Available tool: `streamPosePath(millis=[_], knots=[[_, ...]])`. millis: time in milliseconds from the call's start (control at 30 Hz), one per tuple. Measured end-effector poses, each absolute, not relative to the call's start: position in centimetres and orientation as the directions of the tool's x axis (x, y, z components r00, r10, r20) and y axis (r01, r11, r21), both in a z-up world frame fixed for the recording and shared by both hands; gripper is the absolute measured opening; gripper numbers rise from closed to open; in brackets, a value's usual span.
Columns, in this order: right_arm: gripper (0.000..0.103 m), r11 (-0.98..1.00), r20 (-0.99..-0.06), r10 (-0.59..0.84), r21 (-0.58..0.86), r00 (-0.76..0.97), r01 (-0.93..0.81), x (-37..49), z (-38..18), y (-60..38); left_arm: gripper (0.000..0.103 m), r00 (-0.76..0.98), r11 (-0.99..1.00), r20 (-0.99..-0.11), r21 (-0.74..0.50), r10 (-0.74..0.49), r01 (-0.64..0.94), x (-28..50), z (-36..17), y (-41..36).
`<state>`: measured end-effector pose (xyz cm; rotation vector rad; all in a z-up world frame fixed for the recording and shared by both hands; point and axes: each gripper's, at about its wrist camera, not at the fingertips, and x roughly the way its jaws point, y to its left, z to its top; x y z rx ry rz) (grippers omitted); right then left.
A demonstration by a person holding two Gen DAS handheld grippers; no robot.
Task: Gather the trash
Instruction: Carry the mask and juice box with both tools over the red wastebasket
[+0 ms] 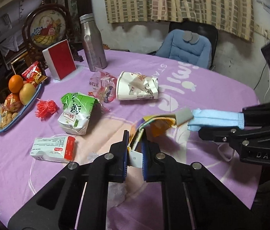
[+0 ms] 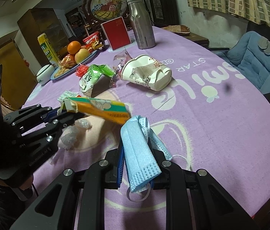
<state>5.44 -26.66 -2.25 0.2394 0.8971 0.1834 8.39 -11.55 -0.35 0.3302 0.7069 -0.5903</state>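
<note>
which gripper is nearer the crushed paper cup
Right, by a little. The right gripper, shut on the blue mask, has the crushed paper cup straight ahead. The left gripper, holding the orange carton, sits further left.

Both tongs, left (image 1: 135, 145) and right (image 2: 137, 153), angle downward, each clamped.

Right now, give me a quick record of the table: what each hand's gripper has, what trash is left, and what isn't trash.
left gripper: shut on orange carton, lifted off the table
right gripper: shut on blue face mask
trash left on the tablecloth: crushed paper cup, green carton, red and white box, clear wrapper
not trash: fruit plate, metal bottle
</note>
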Motion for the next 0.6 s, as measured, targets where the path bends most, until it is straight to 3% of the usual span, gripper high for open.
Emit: streamPosePath(millis=[200, 600], knots=[[0.021, 0.962, -0.742, 0.234, 0.269, 0.628, -0.040, 5.0, -1.5, -27.3, 0.010, 0.591, 0.822, -0.673, -0.045, -0.445, 0.567, 9.2, 0.9, -9.9], [0.020, 0.978, -0.719, 0.111, 0.202, 0.686, 0.054, 0.1, 1.1, -32.6, 0.007, 0.585, 0.782, -0.654, -0.016, -0.480, 0.623, 5.2, 3.3, -13.8]])
